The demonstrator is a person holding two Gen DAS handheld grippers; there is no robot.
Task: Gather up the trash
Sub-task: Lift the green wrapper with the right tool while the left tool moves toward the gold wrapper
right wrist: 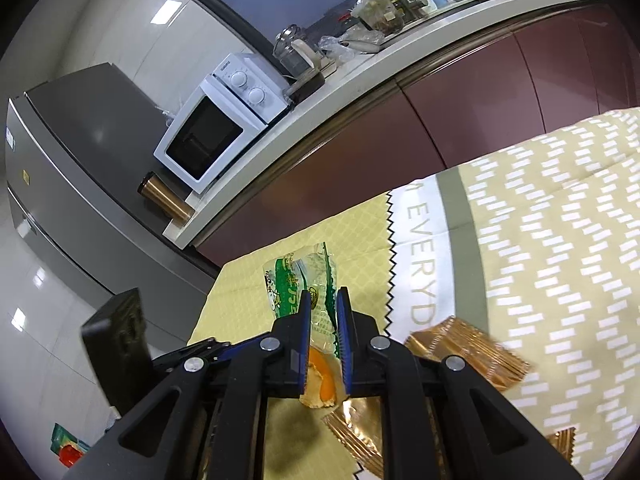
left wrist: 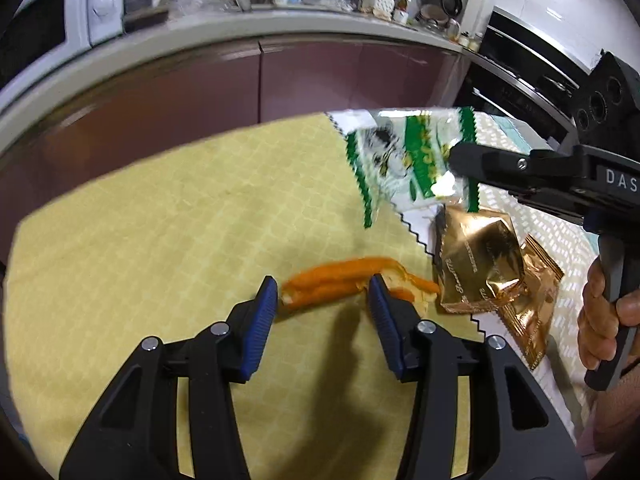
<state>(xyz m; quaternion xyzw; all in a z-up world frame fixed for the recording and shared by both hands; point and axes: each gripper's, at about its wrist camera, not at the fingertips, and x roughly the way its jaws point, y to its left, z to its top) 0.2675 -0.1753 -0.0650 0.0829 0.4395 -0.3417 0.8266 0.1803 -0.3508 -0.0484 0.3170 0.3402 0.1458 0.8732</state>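
Note:
An orange peel (left wrist: pixel 340 280) lies on the yellow cloth (left wrist: pixel 180 220). My left gripper (left wrist: pixel 323 294) is open just above it, with its blue fingertips (left wrist: pixel 267 300) on either side of the peel. My right gripper (right wrist: pixel 324 308) is shut on a green and white snack wrapper (right wrist: pixel 298 284) and holds it up in the air. In the left wrist view the wrapper (left wrist: pixel 404 156) hangs from the right gripper (left wrist: pixel 460 160) above two gold foil wrappers (left wrist: pixel 480 264). The gold wrappers (right wrist: pixel 468 348) and the peel (right wrist: pixel 320 384) show below the right gripper.
A patterned cloth (right wrist: pixel 560 260) with a white band overlaps the yellow cloth on the right. Behind the table run maroon cabinets (left wrist: pixel 280 80) under a cluttered counter. A white microwave (right wrist: pixel 216 128) and a grey fridge (right wrist: pixel 72 168) stand at the left.

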